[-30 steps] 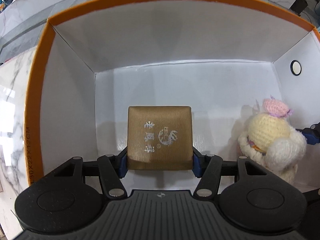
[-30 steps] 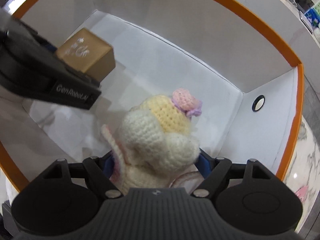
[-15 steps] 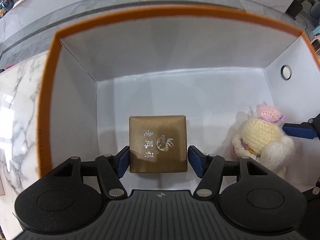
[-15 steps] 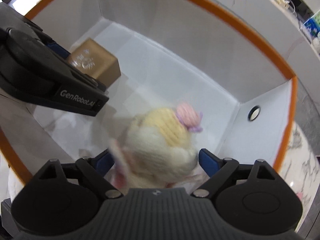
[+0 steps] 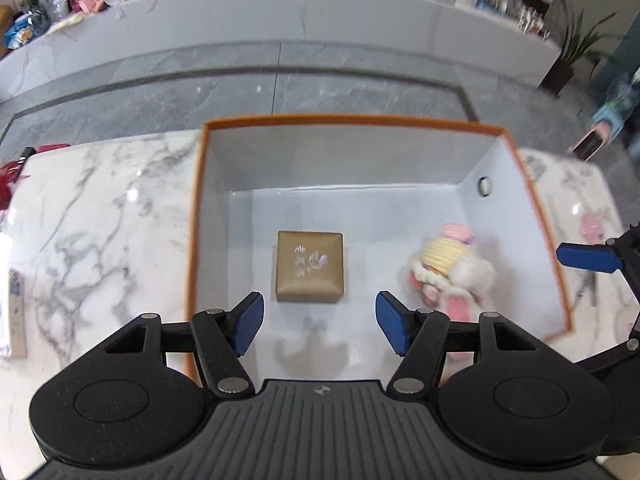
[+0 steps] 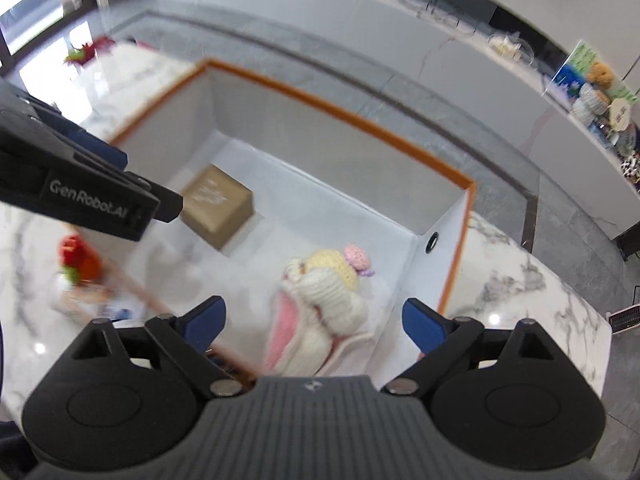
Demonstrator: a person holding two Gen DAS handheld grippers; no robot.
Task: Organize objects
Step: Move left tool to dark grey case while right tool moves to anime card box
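Observation:
A gold-brown gift box (image 5: 310,267) with silver lettering rests on the white floor of an orange-rimmed storage box (image 5: 196,216). My left gripper (image 5: 320,326) hangs above it, jaws opening, nothing between them. A crocheted cream and pink doll (image 5: 452,266) lies in the storage box's right corner. In the right wrist view the doll (image 6: 324,300) lies below my right gripper (image 6: 314,324), whose jaws are opening wide and do not touch it. The gift box (image 6: 218,206) shows further left there, partly behind the left gripper's body (image 6: 80,196).
The storage box (image 6: 460,248) stands on a white marble table (image 5: 92,216). A small red and orange toy (image 6: 78,258) lies on the table at the left of the right wrist view. A grey floor and a long white counter (image 5: 280,12) lie beyond.
Both grippers let go and rose out of the storage box. The gift box and the doll stayed on its floor. Both pairs of jaws widened.

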